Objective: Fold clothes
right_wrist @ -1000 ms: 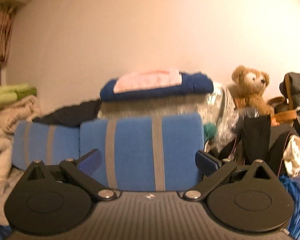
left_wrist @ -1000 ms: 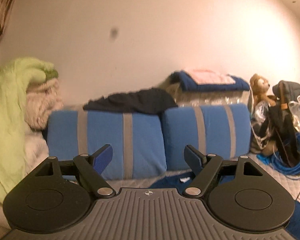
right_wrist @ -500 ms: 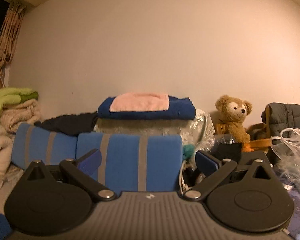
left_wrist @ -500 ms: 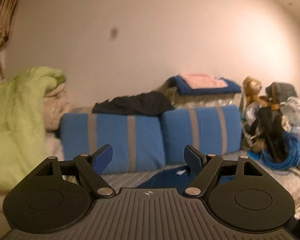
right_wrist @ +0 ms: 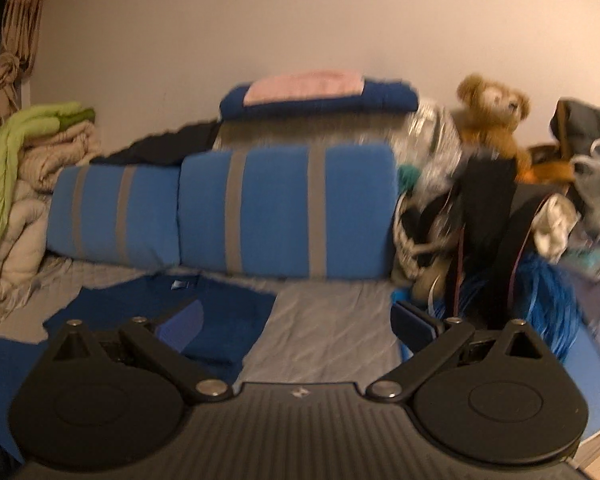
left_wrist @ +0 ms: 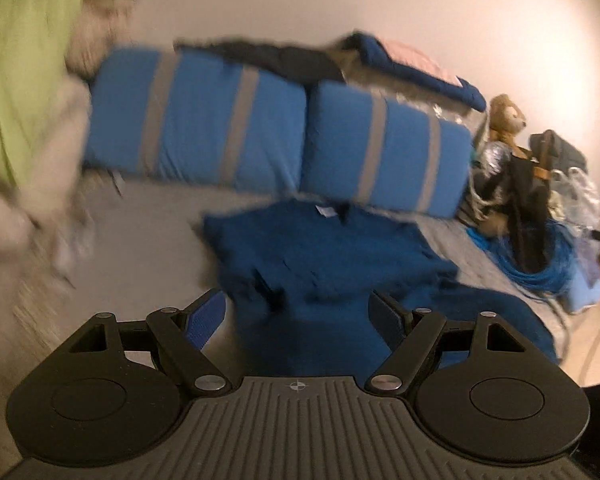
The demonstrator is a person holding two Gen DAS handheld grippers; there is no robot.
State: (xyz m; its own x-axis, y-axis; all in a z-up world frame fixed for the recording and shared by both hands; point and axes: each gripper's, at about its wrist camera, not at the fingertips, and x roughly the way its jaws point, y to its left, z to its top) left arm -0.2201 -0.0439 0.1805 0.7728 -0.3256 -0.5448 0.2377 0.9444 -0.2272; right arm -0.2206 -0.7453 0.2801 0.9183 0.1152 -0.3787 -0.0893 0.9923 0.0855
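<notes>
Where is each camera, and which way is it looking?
Left wrist: sits on the left gripper, tilted down at the dark blue shirt on the bed; only its open gripper shows.
Right wrist: sits on the right gripper, facing the striped blue cushions and teddy bear; only its open gripper shows.
Both share the shirt, cushions and bear.

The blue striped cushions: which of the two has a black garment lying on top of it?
The left blue striped cushion, nearer the green blanket, carries the black garment. The right cushion, nearer the teddy bear, has none on top.
</notes>
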